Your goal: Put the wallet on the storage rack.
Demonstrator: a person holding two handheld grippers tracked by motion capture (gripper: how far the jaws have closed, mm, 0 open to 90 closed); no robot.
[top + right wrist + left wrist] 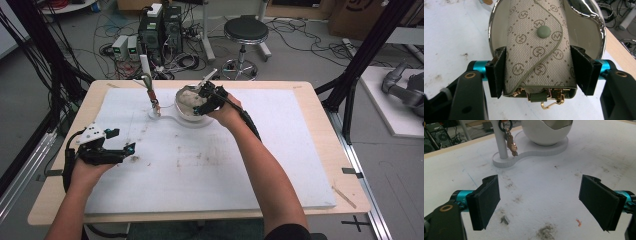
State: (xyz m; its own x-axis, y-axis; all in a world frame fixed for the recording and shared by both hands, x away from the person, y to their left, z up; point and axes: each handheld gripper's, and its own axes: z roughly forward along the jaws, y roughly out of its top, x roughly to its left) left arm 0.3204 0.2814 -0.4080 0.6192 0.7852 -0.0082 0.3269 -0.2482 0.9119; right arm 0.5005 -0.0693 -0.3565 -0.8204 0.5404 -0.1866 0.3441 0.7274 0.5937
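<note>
Two grippers work a stained white mat (210, 170): from above, the right gripper (207, 95) reaches into a bowl (186, 111). Left gripper (541, 200) hovers released before the stand (529, 150). Right jaws clamp a monogrammed key pouch (537, 50) at the bowl's chrome rim (596, 22).

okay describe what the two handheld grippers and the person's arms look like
Both the left gripper and the right gripper are black frames with flat black jaw pads, turquoise metal rods and brass-ringed holes. A grey three-cornered plate tops the left. Black cables trail along bare forearms; a dark sleeve edge shows.
</note>
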